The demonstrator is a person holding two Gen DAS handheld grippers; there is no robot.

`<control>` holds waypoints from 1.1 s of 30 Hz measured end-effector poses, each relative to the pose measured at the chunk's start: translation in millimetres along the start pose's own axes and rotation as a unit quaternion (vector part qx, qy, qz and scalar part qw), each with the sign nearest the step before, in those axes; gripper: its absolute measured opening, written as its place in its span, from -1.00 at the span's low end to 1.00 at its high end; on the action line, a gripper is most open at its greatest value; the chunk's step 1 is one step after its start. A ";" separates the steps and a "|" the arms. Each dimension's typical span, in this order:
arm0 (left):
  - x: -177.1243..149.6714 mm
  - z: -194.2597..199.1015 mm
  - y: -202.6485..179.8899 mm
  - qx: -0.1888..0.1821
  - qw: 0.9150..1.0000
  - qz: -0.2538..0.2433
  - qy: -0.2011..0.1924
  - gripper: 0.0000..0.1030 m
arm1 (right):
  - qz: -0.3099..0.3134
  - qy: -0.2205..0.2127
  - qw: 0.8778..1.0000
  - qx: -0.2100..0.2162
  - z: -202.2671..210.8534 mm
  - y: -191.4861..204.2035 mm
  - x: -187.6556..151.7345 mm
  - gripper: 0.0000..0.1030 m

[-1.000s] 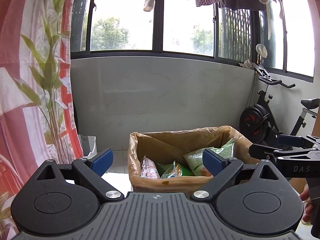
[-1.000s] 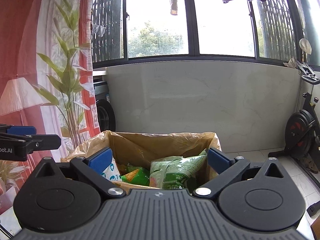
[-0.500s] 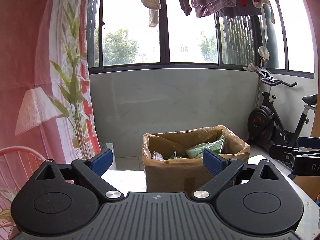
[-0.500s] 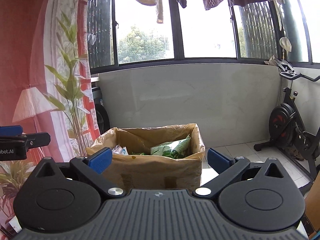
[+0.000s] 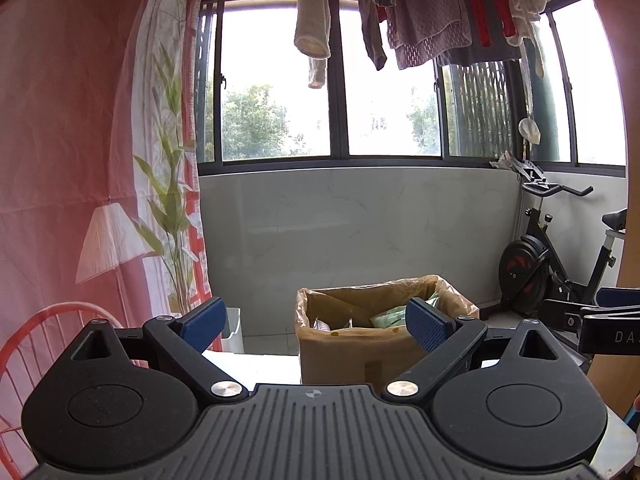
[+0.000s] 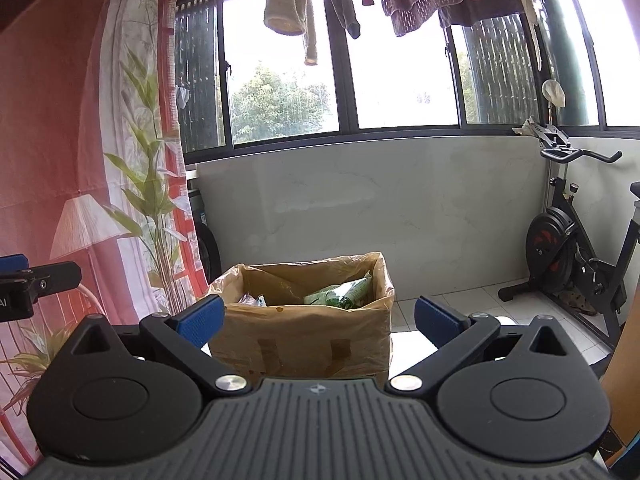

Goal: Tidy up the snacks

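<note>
A brown cardboard box lined with a clear bag stands on a white table and holds several snack packets, among them a green bag. It also shows in the right wrist view. My left gripper is open and empty, held back from the box. My right gripper is open and empty, also back from the box. The right gripper shows at the right edge of the left wrist view, and the left gripper at the left edge of the right wrist view.
The white table carries the box. A red wire chair stands at the left by a pink printed curtain. An exercise bike stands at the right. Laundry hangs above the windows.
Both grippers have pulled back and away from the box, which now looks smaller and farther. Both stay open and empty.
</note>
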State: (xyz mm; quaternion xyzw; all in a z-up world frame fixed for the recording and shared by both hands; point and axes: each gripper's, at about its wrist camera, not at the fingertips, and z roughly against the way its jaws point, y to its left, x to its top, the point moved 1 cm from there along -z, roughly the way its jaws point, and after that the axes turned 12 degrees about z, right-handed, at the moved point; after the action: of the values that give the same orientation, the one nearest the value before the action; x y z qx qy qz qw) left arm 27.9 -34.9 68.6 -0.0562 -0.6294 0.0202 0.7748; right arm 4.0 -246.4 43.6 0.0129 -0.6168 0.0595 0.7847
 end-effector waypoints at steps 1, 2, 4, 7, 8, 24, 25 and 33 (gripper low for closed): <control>-0.1 0.9 0.5 0.000 1.000 0.000 0.000 0.90 | 0.001 -0.001 1.000 0.001 1.3 0.6 0.6 1.00; -0.5 2.0 0.9 0.001 1.000 0.001 0.000 0.90 | 0.002 -0.001 1.000 0.000 2.3 1.3 1.0 1.00; -0.8 2.1 3.4 0.003 1.000 0.003 0.000 0.90 | 0.005 -0.002 1.000 0.000 3.7 3.1 1.8 1.00; 0.3 1.6 7.8 0.001 1.000 0.011 0.001 0.90 | 0.007 -0.001 1.000 0.003 4.1 6.4 2.0 1.00; 0.9 0.9 9.0 0.001 1.000 0.012 0.002 0.90 | 0.008 -0.001 1.000 0.004 4.3 7.4 1.9 1.00; 0.5 0.5 12.7 0.008 1.000 0.028 0.008 0.90 | 0.007 0.006 1.000 0.005 2.5 10.6 -0.8 1.00; 0.8 0.0 12.6 0.007 1.000 0.029 0.010 0.90 | 0.007 0.007 1.000 0.006 2.2 9.9 -1.4 1.00; -1.1 -0.6 15.6 -0.001 0.999 0.035 0.013 0.90 | 0.005 0.010 1.000 0.005 1.8 7.8 -2.5 1.00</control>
State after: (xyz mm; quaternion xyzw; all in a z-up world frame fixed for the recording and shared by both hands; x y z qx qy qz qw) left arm 28.9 -19.5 65.7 -0.0795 -0.6169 0.0457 0.7817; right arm 0.9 -239.1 41.2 0.0131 -0.6088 0.0666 0.7904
